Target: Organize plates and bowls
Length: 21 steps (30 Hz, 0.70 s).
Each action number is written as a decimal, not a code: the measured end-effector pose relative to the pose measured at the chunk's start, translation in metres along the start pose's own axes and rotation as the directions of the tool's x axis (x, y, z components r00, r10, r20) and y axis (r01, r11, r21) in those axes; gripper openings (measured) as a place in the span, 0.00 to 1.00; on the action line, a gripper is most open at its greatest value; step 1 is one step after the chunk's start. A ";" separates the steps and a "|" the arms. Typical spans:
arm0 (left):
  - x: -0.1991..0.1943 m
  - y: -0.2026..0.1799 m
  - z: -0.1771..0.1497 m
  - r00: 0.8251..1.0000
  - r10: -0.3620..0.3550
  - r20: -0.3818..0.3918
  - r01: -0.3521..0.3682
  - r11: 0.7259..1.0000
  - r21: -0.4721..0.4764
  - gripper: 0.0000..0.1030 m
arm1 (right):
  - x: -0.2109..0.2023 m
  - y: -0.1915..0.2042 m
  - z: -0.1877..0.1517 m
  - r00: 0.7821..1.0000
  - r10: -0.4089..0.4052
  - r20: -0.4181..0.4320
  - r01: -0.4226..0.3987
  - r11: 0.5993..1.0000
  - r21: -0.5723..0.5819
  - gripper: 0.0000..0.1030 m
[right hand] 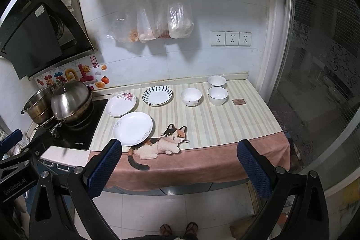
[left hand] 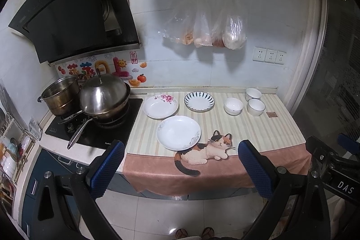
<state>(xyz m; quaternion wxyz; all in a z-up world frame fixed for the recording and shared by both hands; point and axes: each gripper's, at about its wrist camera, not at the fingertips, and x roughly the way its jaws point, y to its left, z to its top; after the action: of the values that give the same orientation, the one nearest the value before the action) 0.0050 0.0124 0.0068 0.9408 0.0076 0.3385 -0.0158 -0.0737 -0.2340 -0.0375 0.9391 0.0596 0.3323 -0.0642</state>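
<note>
- Left wrist view: left gripper [left hand: 181, 167] with blue-padded fingers spread wide, holding nothing, hovering off the counter's front edge above the floor tiles.
- On the striped cloth with a cat picture [left hand: 265, 134]: three plates, three bowls, all separate. Plain white plate with grey rim motifs [left hand: 178, 132] nearest, its edge over the cat's back; pink-flowered white plate [left hand: 160, 106] and blue-striped rim plate [left hand: 199, 101] behind it.
- Bowls at the right: low white bowl [left hand: 233, 105], then two dark-rimmed white bowls [left hand: 256, 106], [left hand: 253, 94], one behind the other.
- Only this view shows the rack of dishes [left hand: 10, 156] at far left, cut off and blurry, possibly stacked cups.
- Right gripper's body [left hand: 333, 163] pokes in at right edge; its fingers mostly cut off here.
- Right wrist view: right gripper [right hand: 178, 167] equally wide open, empty, also short of the counter.
- Same six dishes, same layout. More of the frosted patterned glass door [right hand: 315, 73] shows here; the steel pot [right hand: 38, 105] is half hidden behind the lidded steel wok [right hand: 70, 101].
- Sandalled feet [right hand: 178, 228] at bottom, partly cropped.
</note>
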 end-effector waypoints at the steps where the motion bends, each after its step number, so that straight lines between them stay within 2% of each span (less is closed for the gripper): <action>1: 0.000 -0.001 0.000 1.000 0.001 -0.001 -0.001 1.000 0.000 1.00 | 0.001 -0.001 0.001 1.000 -0.002 -0.002 0.002 1.000 -0.002 1.00; 21: 0.008 -0.001 -0.002 1.000 -0.003 -0.006 0.003 1.000 0.007 1.00 | 0.006 0.003 0.004 1.000 0.004 -0.005 -0.004 1.000 0.012 1.00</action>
<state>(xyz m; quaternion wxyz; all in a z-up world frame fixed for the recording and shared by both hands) 0.0099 0.0113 -0.0004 0.9398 0.0102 0.3411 -0.0182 -0.0658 -0.2319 -0.0379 0.9380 0.0661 0.3341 -0.0644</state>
